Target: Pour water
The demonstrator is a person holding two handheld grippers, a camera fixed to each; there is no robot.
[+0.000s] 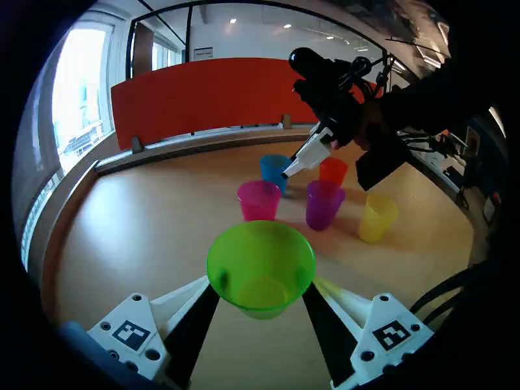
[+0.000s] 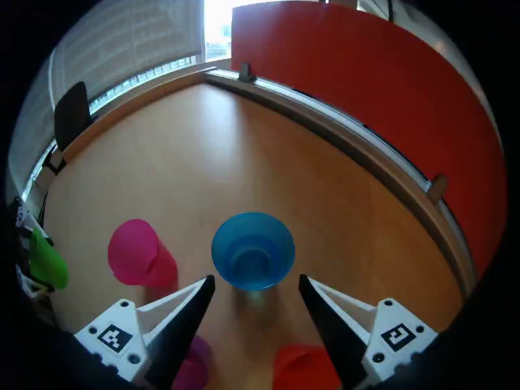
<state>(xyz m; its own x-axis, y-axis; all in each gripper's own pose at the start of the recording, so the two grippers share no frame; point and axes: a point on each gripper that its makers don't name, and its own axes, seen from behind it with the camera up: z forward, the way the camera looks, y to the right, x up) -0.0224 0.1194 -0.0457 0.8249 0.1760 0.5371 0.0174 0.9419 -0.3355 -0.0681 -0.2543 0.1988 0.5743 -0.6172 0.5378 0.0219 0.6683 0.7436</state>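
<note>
Gripping a green cup (image 1: pixel 260 268) by its sides, the left gripper (image 1: pixel 261 289) has both fingers pressed on it, with the cup's mouth tipped toward the camera over the wooden surface (image 1: pixel 149 221). Beyond it stand a pink cup (image 1: pixel 259 199), a purple cup (image 1: pixel 323 203), a yellow cup (image 1: pixel 377 218) and a red cup (image 1: pixel 333 170). The right gripper (image 2: pixel 255 281) has its fingers spread wide, and the blue cup (image 2: pixel 253 250) stands upright just at their tips, ungripped; I cannot tell whether any cup holds water

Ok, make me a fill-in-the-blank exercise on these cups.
The left gripper holds the green plastic cup; ___ more cups stand on the wooden table. The right gripper, hovering above the blue plastic cup, is ___. In the right gripper view, the cup left of the blue one is ___.
Missing: five; open; pink.
</note>
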